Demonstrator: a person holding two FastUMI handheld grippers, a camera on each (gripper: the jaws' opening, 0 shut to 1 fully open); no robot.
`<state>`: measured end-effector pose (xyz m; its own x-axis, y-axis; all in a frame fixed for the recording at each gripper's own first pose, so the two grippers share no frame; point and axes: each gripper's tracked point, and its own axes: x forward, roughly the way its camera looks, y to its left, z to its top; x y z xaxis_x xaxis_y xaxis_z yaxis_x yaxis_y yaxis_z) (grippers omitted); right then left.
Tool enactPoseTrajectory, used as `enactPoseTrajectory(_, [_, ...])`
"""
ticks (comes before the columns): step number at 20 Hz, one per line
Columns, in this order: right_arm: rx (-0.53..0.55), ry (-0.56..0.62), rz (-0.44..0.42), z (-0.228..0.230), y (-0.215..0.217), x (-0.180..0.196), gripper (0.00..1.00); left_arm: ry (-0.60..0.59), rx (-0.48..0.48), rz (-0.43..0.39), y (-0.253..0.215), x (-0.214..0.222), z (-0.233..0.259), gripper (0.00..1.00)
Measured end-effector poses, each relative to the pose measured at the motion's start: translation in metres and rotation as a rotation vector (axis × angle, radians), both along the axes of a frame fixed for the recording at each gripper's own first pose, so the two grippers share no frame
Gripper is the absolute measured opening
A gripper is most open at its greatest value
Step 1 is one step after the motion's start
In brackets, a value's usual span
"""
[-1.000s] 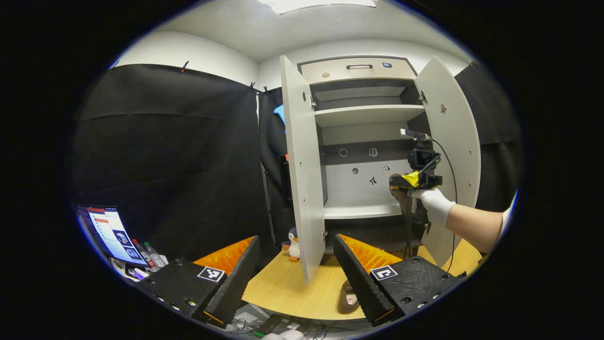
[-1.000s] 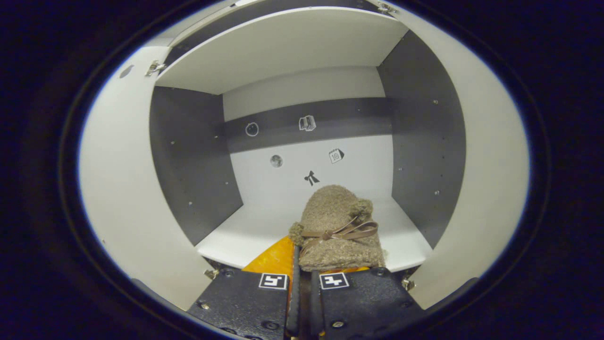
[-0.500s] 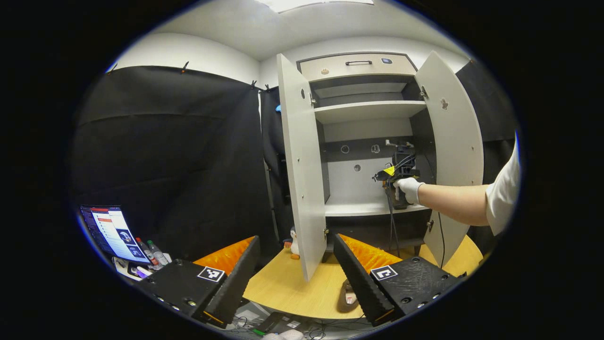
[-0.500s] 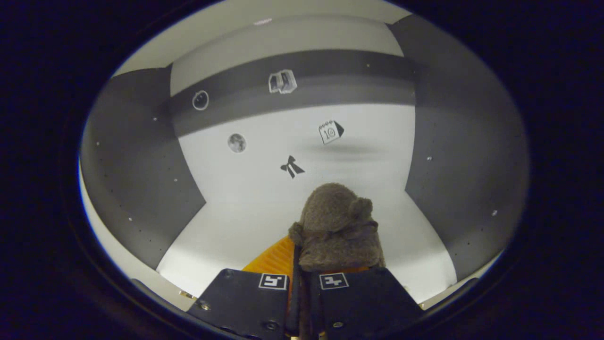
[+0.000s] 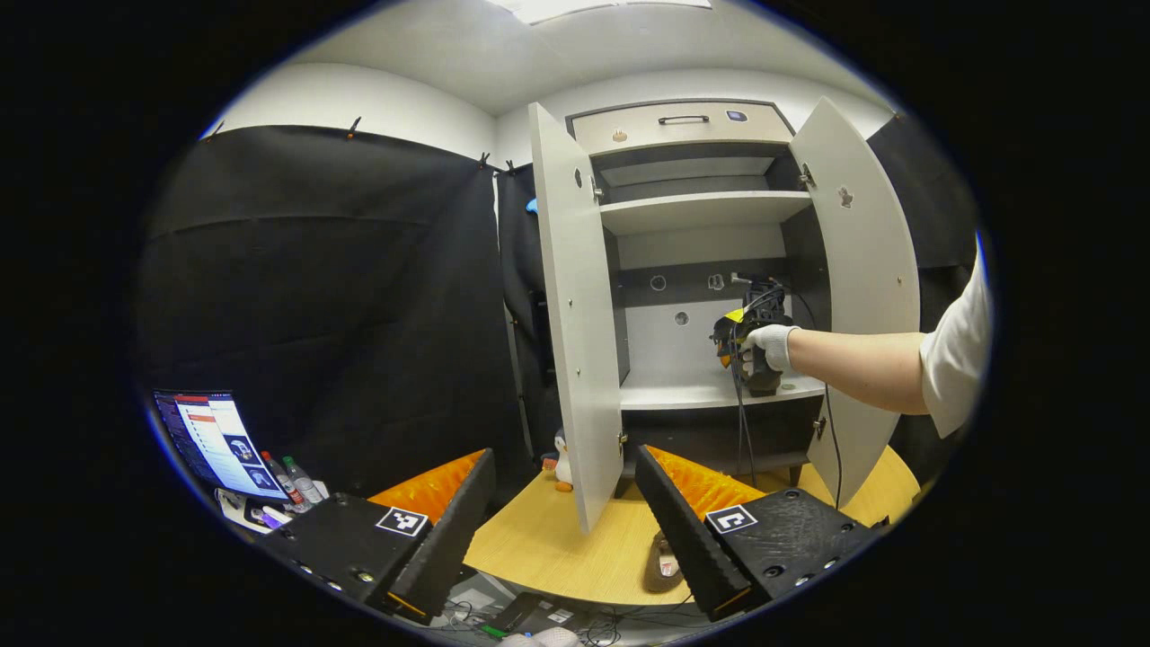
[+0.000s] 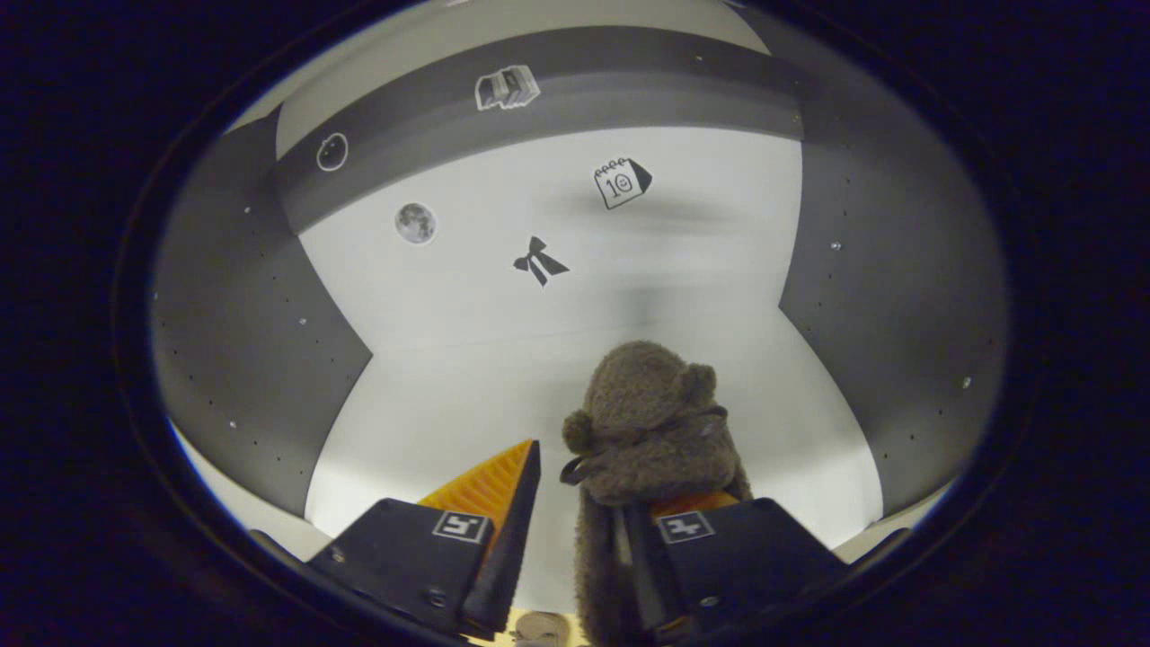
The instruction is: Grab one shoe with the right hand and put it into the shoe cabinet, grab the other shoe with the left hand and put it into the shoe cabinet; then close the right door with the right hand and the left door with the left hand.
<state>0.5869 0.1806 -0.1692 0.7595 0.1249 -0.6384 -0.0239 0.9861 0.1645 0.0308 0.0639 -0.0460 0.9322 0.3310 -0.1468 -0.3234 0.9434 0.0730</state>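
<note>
One shoe is placed: the right gripper (image 6: 575,539), clamped on the fuzzy brown slipper (image 6: 642,418) half a second ago, now stands apart, slipper on the cabinet shelf (image 6: 431,404). Left gripper (image 5: 561,512) spread apart above the other slipper (image 5: 663,564) on the table (image 5: 548,548)

Just ahead of the right tool (image 6: 575,539), the shoe (image 6: 642,409) is shaggy brown fleece, matt and nubbly. The shoe cabinet (image 6: 539,359) around it looks like smooth laminated board, pale shelves with a soft sheen and matt grey side panels. Below the left tool (image 5: 561,517), the tabletop (image 5: 548,548) is light wood-grain, smooth. The hand (image 5: 766,346) wears a white cloth glove.
</note>
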Motion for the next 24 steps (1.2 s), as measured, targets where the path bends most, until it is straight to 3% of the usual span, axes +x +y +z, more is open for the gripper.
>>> enactPoseTrajectory(2, [-0.006,-0.059,-0.011,0.018,-0.006,-0.014,0.66,-0.009,-0.001,-0.01,0.003,-0.003,0.002,0.96])
enactPoseTrajectory(7, [-0.078,-0.325,-0.019,0.077,-0.027,-0.069,0.67,-0.025,-0.004,-0.048,0.006,-0.007,0.003,0.96])
enactPoseTrajectory(11, [-0.096,-0.499,0.024,0.127,-0.027,-0.138,1.0,-0.042,-0.006,-0.088,0.008,-0.009,0.004,0.96])
enactPoseTrajectory(18, [-0.044,-0.617,0.079,0.158,-0.04,-0.278,1.0,-0.068,-0.009,-0.171,0.006,-0.01,0.005,0.96])
enactPoseTrajectory(24, [-0.035,-0.634,0.06,0.133,-0.087,-0.382,0.98,-0.082,-0.004,-0.254,-0.006,-0.004,0.006,0.96])
